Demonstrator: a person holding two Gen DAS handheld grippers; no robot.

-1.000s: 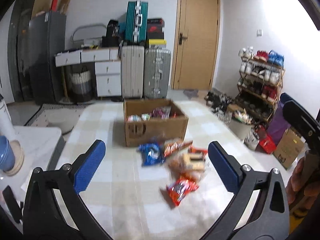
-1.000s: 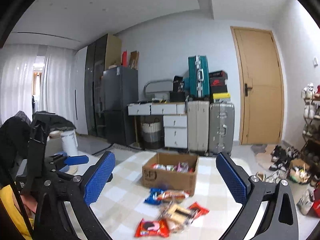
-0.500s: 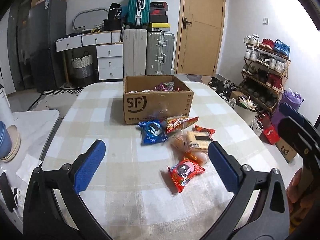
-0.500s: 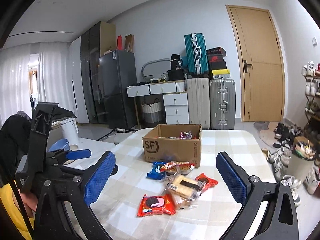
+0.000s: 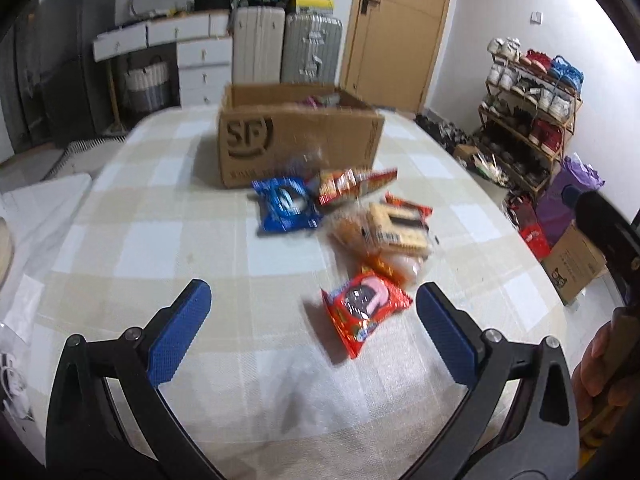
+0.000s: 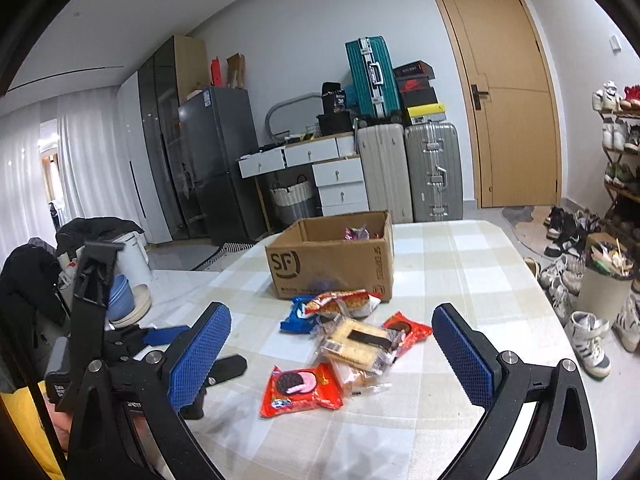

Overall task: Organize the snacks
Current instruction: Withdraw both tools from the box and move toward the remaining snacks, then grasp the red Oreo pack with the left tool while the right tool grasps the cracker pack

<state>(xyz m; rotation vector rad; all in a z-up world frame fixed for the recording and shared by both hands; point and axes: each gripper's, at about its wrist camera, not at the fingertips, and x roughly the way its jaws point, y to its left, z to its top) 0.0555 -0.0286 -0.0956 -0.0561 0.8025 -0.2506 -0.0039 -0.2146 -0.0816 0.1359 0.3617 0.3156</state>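
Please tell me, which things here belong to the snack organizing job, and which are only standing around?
Belonging to the job:
- cardboard box
- red cookie packet
- blue cookie packet
- cracker packet
- left gripper and right gripper, both open

Only standing around:
- suitcases
- shoe rack
- fridge
- blue bowls

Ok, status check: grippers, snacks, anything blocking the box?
Left gripper open, empty. Right gripper open, empty. Snack pile with red cookie pack loose on table, short of cardboard box. Nothing blocking.
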